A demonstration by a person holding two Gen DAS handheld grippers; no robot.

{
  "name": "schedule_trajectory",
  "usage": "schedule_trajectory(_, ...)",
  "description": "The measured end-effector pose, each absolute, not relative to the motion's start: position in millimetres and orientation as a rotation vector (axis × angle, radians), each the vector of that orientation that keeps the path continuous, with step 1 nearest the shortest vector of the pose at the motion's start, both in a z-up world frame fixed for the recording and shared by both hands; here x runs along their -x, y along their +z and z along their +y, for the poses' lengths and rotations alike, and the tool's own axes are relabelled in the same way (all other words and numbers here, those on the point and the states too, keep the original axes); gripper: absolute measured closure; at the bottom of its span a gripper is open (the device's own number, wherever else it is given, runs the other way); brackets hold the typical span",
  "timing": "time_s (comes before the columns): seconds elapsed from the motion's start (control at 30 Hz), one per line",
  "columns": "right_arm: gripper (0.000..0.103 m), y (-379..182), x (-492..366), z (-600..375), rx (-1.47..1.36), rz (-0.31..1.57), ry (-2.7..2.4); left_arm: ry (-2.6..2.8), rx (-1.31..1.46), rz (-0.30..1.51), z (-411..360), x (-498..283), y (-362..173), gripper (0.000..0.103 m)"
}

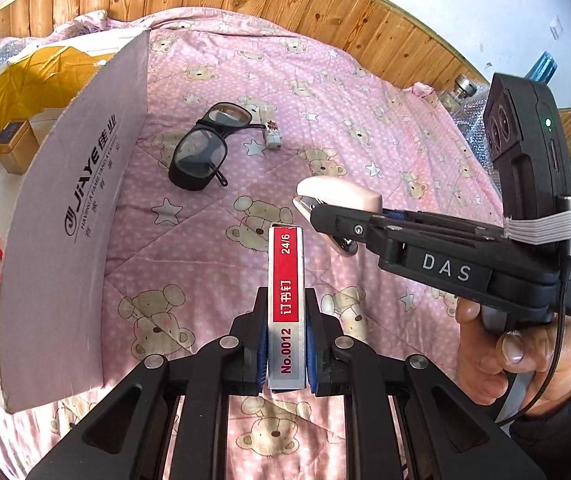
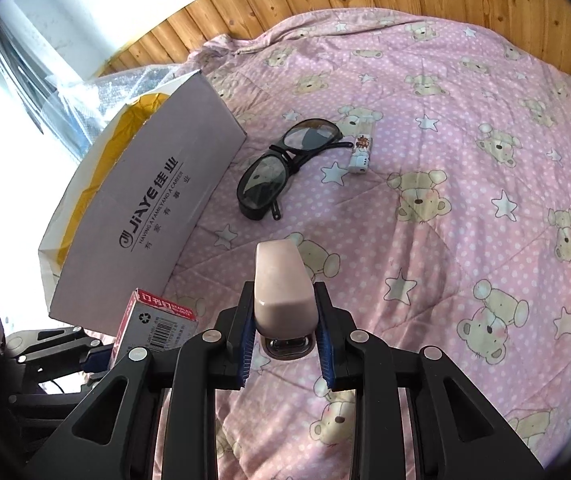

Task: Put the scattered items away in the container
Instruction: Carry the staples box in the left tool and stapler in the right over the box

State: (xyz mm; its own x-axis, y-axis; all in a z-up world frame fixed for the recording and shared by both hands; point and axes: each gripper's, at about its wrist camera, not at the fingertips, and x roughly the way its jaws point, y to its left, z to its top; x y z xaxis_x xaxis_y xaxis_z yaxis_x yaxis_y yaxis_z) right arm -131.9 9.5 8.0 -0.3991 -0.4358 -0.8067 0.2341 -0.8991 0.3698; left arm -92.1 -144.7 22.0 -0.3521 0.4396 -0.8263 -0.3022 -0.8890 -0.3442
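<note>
We've got the left tongs point(image 1: 285, 344) clamped on the staple box point(image 1: 285, 300) and the right tongs point(image 2: 284, 340) on the pink stapler point(image 2: 283, 284), both off the bed near the cardboard box point(image 2: 145, 208), while sunglasses point(image 2: 285, 164) and lighter point(image 2: 361, 152) wait on the quilt point(image 2: 465, 200).

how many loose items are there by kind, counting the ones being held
staple box: 1, in the left hand-held gripper
stapler: 1, in the right hand-held gripper
glasses: 1, on the quilt
lighter: 1, on the quilt
total: 4
</note>
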Motion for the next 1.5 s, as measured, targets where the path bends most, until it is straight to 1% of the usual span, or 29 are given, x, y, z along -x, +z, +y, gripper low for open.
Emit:
schedule_trajectory(0.2,0.075,19.4,115.4,10.9,-1.407,-0.317,-2.333,2.289,1.389,-0.236,-159.0,83.9,40.4,0.088)
schedule_trajectory(0.47,0.075,48.7,96.8,5.1,-1.341,-0.375,-2.355,2.330,1.311,-0.278,-176.4,75.3,66.4,0.088)
schedule_trajectory(0.77,0.075,81.4,86.5,-6.1,-1.278,-0.385,-2.377,2.356,1.267,-0.350,-201.2,72.9,82.6,0.088)
schedule_trajectory(1.27,0.075,116.4,95.7,-46.2,-1.214,-0.311,-2.368,2.398,1.207,-0.413,-233.0,79.6,101.0,0.088)
schedule_trajectory(1.5,0.075,131.7,102.8,-69.2,-1.178,-0.270,-2.356,2.496,1.153,-0.385,-261.6,81.6,116.4,0.088)
